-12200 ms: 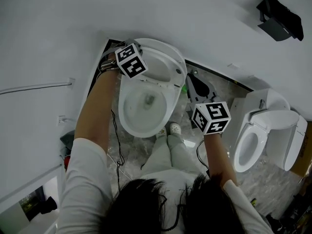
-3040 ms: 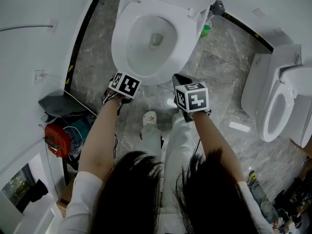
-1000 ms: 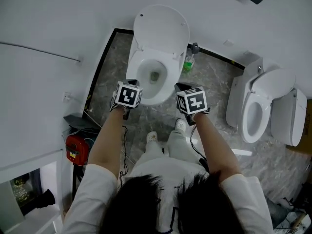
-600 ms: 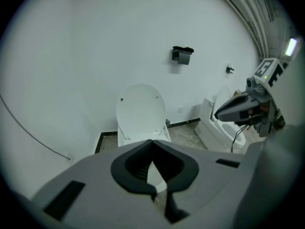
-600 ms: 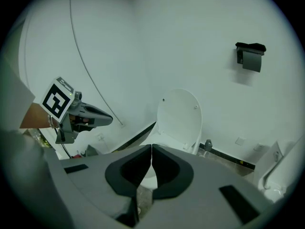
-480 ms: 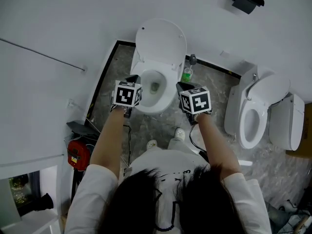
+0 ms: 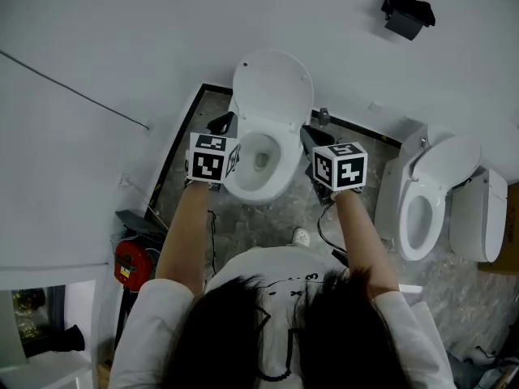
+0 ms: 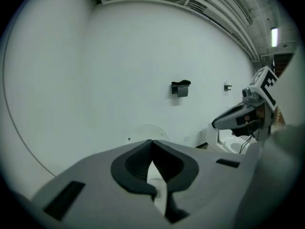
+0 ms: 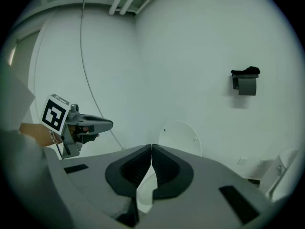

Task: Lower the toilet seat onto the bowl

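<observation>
Beside the toilet bowl point(image 7: 273, 181), left hand-held gripper point(image 8: 151, 141) and right hand-held gripper point(image 9: 151, 146) hang clenched, empty.

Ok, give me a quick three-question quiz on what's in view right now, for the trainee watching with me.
1. True or false: the left tongs and right tongs are both shut with nothing between them.
2. The lid of the toilet ahead of the tongs is: A) upright against the wall, B) closed over the bowl, C) lying on the floor.
3. How many toilets show in the head view?
Key: 1 true; 2 A; 3 two, counting the second toilet at the right.
</observation>
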### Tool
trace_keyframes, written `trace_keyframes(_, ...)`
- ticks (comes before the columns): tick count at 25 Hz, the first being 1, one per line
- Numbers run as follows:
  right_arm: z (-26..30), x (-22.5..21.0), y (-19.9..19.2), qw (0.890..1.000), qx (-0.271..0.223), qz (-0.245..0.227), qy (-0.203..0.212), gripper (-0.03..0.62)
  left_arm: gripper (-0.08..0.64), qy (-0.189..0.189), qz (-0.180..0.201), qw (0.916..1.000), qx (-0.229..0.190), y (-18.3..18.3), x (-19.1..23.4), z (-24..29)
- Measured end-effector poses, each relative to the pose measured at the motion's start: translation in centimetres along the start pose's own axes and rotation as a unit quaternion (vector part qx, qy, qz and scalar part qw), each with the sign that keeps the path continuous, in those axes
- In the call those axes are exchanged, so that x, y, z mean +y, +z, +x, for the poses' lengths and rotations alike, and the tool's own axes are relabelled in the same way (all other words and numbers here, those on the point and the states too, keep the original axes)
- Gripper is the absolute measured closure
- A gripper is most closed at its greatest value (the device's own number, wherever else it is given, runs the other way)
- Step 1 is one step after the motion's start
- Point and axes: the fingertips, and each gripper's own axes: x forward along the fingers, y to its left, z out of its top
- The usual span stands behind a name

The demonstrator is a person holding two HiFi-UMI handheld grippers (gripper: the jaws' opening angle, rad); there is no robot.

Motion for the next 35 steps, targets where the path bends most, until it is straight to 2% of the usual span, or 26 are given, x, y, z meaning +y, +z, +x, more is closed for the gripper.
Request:
trace_keyframes(6,-3.1,-0.9,6.1,0.995,-0.089,-0.032,-0.027,0.563,0.551,0.019,0.002,0.997,-0.075,5.4,0.4,-2.3)
trace_keyframes(11,-6.2,-0.2,11.4,0.982,-0.164,-0.079,-0.045,0.563,0.551,0.034,0.011,0.9889,-0.144,10.3,0.7,-5.1)
trace_keyframes(15,-9.2,0.5,14.9,0.964,-0.225,-0.128,-0.059,0.563,0.551,0.049,0.01,0.976,-0.212,14.5,1.1,-7.7)
trace_keyframes(19,-11.9,1.1,17.2,0.945,-0.271,-0.169,-0.075,0.563,0.551,0.065,0.016,0.958,-0.279,17.9,1.3,-10.6)
trace_keyframes(22,-13.8,1.1,18.3,0.933,-0.299,-0.183,-0.086,0.563,0.551,0.073,0.019,0.945,-0.318,19.3,1.3,-12.5)
trace_keyframes(28,-16.9,0.2,19.5,0.915,-0.356,-0.17,-0.085,0.563,0.551,0.077,0.026,0.9251,-0.371,21.0,0.8,-15.4)
trace_keyframes(31,-18.2,0.1,19.9,0.904,-0.377,-0.176,-0.095,0.565,0.55,0.086,0.044,0.9218,-0.376,21.5,0.5,-16.1)
trace_keyframes(35,-18.5,0.2,20.0,0.902,-0.381,-0.175,-0.1,0.565,0.55,0.089,0.042,0.9213,-0.376,21.7,0.8,-16.6)
